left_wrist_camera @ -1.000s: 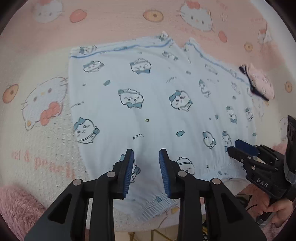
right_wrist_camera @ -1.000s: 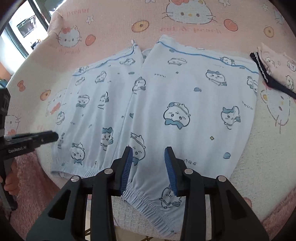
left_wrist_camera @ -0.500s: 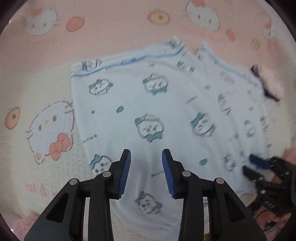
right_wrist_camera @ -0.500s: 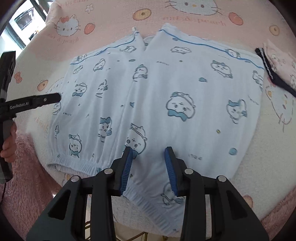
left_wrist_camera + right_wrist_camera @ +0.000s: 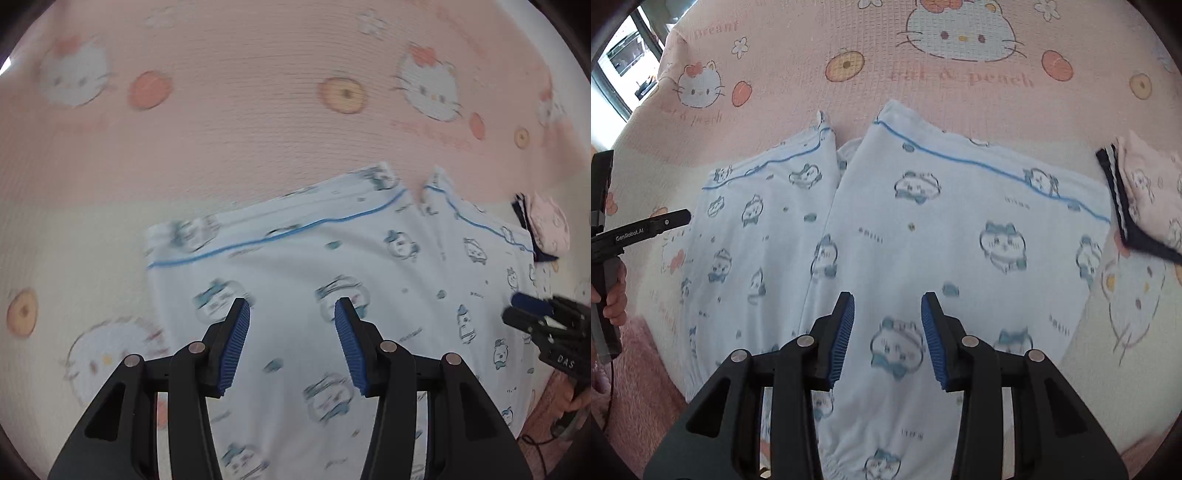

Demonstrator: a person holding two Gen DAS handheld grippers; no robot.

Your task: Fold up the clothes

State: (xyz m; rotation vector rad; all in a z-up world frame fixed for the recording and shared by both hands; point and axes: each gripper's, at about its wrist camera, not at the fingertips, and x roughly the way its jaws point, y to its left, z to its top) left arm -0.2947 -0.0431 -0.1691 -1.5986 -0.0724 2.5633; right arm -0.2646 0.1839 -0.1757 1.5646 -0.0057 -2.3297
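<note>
Item: 1 pair of light-blue pyjama shorts with a dark-blue cartoon-animal print, laid flat on a pink and cream cat-print blanket. The 2 leg panels lie side by side, their blue-piped hems pointing away from the cameras and the gathered elastic waistband at the near edge; a narrow gap between the legs shows the blanket at the far end. Left gripper: black frame, 2 blue ribbed pads spread apart with nothing between them, positioned above the left leg panel; contact with the fabric cannot be told, and this view is blurred. In the right wrist view its closer finger shows as a black bar labelled "GenRobot.AI" at the left edge, over the outer border of the shorts, with a hand wrapped around its handle. Right gripper: same build, pads likewise parted and holding nothing, positioned above the right leg panel near the waistband. In the left wrist view it appears at the far right, over the right border of the shorts. Also present: 1 folded pink garment with dark navy trim, resting on the blanket just beside the right hem corner of the shorts; 1 fluffy pink surface below the blanket's near left edge.
</note>
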